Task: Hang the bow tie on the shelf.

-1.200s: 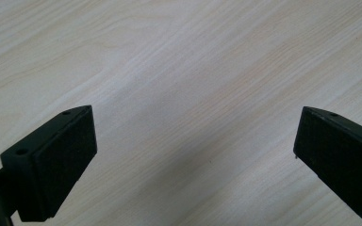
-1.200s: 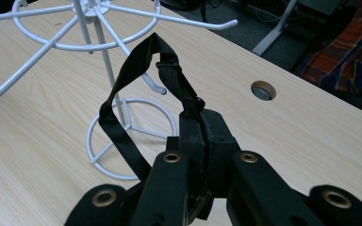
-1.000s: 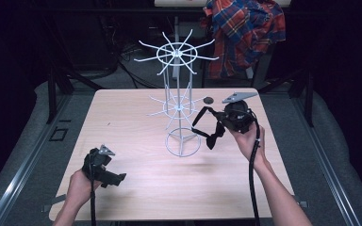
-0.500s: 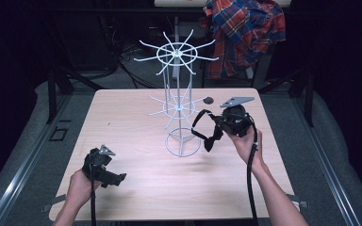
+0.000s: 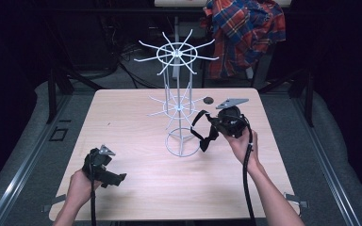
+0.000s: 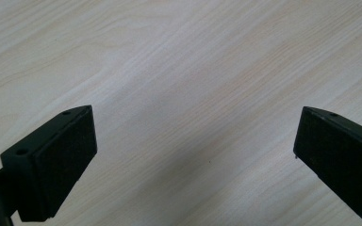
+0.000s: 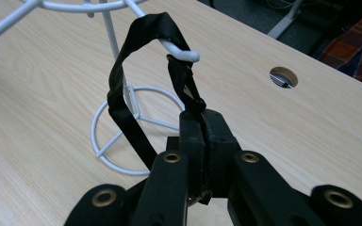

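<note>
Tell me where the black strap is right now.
The black strap is looped over a hook tip of the white wire rack's lower tier, right of the rack's pole in the high view, its end pinched in the right gripper.

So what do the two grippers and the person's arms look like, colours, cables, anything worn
Both grippers are black. The left gripper has two blocky jaws with flat pads and small screw holes. The right gripper has black linkage arms with brass-coloured pivot rings. Each carries a grey three-cornered plate on top and trails a black cable back along the forearm. The forearms are bare, with no sleeves or gloves in sight.
</note>
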Demonstrator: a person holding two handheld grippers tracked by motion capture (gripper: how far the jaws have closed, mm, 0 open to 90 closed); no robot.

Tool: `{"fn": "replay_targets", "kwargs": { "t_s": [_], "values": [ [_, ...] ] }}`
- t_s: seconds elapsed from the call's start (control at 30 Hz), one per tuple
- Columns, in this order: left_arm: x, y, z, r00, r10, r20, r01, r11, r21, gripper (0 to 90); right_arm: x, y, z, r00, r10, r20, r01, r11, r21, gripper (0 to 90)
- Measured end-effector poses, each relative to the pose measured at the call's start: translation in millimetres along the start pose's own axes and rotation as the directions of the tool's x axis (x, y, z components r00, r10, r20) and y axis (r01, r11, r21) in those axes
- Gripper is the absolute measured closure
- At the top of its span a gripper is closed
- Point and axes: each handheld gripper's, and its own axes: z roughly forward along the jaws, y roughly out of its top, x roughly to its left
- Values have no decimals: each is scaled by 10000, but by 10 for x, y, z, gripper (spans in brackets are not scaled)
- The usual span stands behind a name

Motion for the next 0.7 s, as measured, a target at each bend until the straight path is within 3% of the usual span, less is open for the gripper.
{"fn": "replay_targets", "kwargs": {
  "t_s": [0.7],
  "values": [
    [-6,6,4,10000,16,-18,-16,10000,6,2,8,-31,133,9998,103,-170,-99,9997,229,860]
  ]
}}
